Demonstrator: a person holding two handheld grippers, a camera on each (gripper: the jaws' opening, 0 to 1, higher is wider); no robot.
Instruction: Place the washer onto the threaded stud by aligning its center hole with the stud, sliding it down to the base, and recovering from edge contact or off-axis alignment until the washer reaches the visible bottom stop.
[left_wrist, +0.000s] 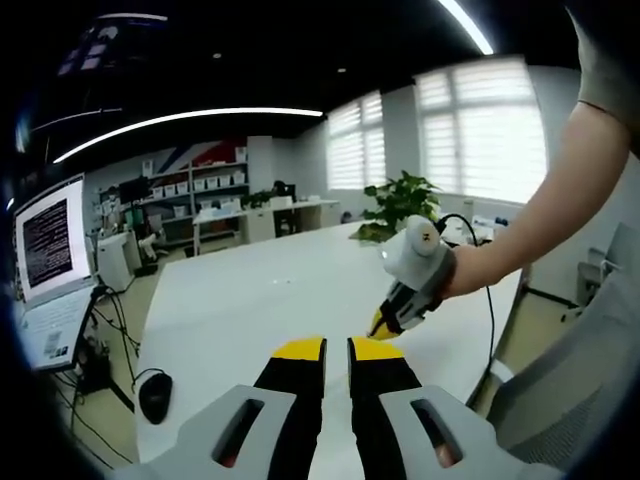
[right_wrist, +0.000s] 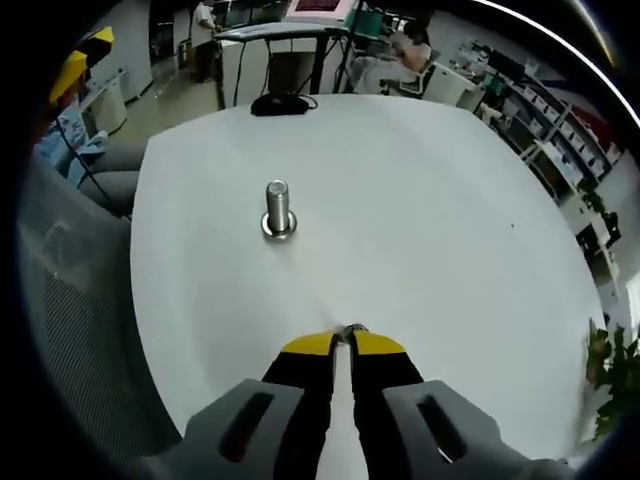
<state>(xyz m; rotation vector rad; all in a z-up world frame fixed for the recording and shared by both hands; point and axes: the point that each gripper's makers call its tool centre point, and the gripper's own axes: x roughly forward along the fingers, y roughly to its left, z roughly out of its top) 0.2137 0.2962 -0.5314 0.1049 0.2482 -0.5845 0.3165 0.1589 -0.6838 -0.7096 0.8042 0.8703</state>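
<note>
In the right gripper view the right gripper (right_wrist: 343, 344) has its jaws pinched on a small washer (right_wrist: 352, 328) over the white table (right_wrist: 450, 250); farther on the threaded stud (right_wrist: 278, 209) stands upright, a mouse (right_wrist: 280, 103) near the far edge. The left gripper (left_wrist: 337, 349), nearly closed, holds nothing. Beyond it: a laptop (left_wrist: 50, 270), plant (left_wrist: 402, 205), shelves (left_wrist: 200, 190), blinded windows (left_wrist: 480, 130).

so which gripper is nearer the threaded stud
Right. The right gripper hangs over the white table, its jaws pointing at the threaded stud. The left gripper shows no stud ahead.
</note>
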